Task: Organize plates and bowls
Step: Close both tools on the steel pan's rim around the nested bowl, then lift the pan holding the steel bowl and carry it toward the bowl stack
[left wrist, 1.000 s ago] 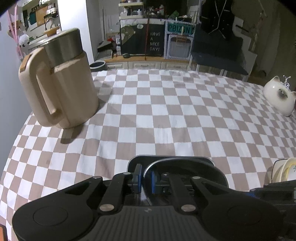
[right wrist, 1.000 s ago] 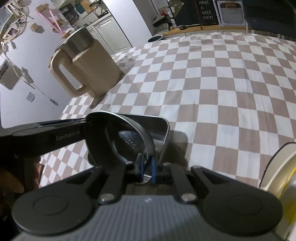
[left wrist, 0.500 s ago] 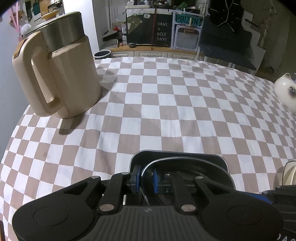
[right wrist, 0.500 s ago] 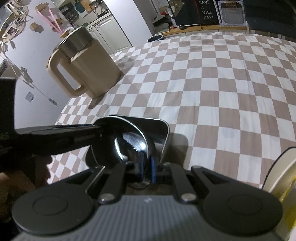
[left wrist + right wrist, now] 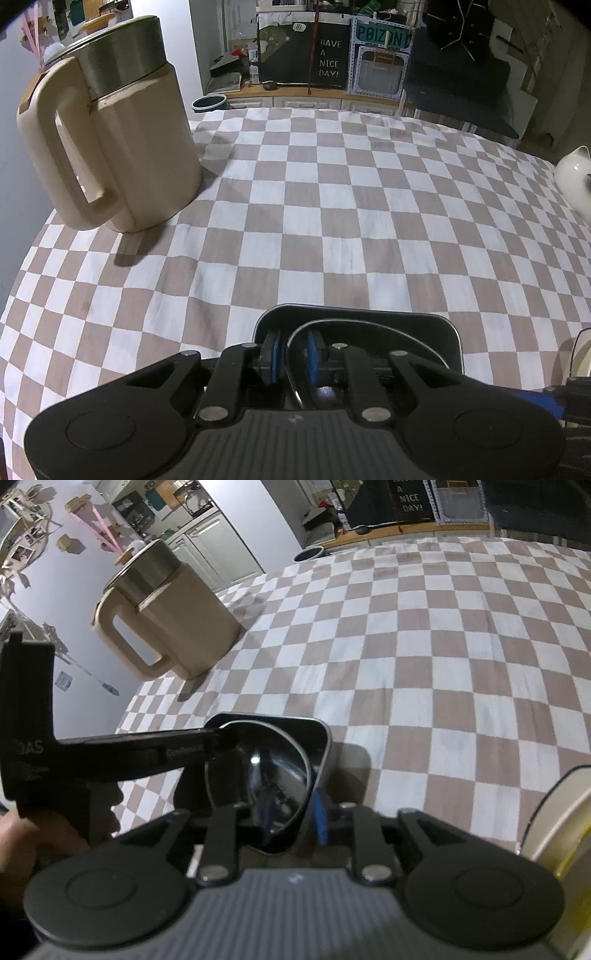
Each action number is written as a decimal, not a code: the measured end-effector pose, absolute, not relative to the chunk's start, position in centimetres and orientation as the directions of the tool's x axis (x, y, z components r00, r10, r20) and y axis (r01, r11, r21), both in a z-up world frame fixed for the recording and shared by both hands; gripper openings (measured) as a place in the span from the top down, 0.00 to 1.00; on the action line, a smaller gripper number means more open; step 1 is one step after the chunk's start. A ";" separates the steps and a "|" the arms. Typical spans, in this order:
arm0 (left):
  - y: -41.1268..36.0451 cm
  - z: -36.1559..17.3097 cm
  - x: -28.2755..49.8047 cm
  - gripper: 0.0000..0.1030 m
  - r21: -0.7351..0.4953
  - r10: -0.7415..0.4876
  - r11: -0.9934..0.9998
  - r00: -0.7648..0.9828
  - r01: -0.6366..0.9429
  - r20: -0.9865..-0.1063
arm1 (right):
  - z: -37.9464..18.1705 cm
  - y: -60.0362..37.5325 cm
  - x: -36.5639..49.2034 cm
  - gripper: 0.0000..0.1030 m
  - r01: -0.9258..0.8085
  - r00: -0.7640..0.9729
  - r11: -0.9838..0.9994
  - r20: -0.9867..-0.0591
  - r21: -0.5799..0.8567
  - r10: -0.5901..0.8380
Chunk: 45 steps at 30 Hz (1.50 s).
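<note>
A round steel bowl (image 5: 273, 764) sits inside a dark square metal dish (image 5: 321, 734) on the checked tablecloth. In the left wrist view the bowl's rim (image 5: 295, 332) runs between the blue pads of my left gripper (image 5: 293, 356), which stand a little apart from it. My right gripper (image 5: 295, 812) has its blue pads either side of the bowl's near rim, also slightly apart. The left gripper's finger (image 5: 147, 749) reaches in from the left in the right wrist view. The square dish (image 5: 436, 325) shows behind the bowl.
A beige jug with a steel band (image 5: 110, 140) stands at the far left of the table. A white cat-shaped pot (image 5: 574, 181) is at the right edge. Cream and yellow plates (image 5: 554, 823) stand at the right, close to my right gripper.
Both grippers have lowered the bowl into the square dish. Their pads have opened from the bowl's rim. The left gripper has moved nearer the jug.
</note>
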<state>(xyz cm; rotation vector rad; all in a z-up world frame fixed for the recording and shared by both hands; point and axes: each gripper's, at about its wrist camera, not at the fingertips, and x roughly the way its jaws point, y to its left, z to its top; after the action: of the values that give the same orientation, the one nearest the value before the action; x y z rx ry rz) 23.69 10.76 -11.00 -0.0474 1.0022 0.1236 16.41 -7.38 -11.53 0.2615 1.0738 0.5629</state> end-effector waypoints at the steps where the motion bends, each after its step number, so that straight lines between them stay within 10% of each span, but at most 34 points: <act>1: 10.8 -11.0 23.7 0.83 0.016 0.083 0.992 0.533 -0.129 -0.842 | -11.5 -7.5 16.4 0.71 -0.302 0.354 0.831 -0.754 0.468 0.553; 20: 14.2 -8.0 20.9 0.53 -0.082 0.047 0.981 0.622 -0.178 -0.782 | -12.0 -9.8 18.8 0.71 -0.171 0.426 0.860 -0.751 0.480 0.504; 45: 14.4 -10.2 20.9 0.80 -0.063 -0.017 0.995 0.496 -0.077 -0.868 | -13.3 -7.2 18.0 0.78 -0.196 0.378 0.876 -0.790 0.441 0.482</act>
<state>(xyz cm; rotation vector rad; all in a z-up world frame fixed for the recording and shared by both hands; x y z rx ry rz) 20.87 14.41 -10.24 -0.0980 1.0521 0.0368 17.98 -7.20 -13.26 0.2946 1.1034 0.4417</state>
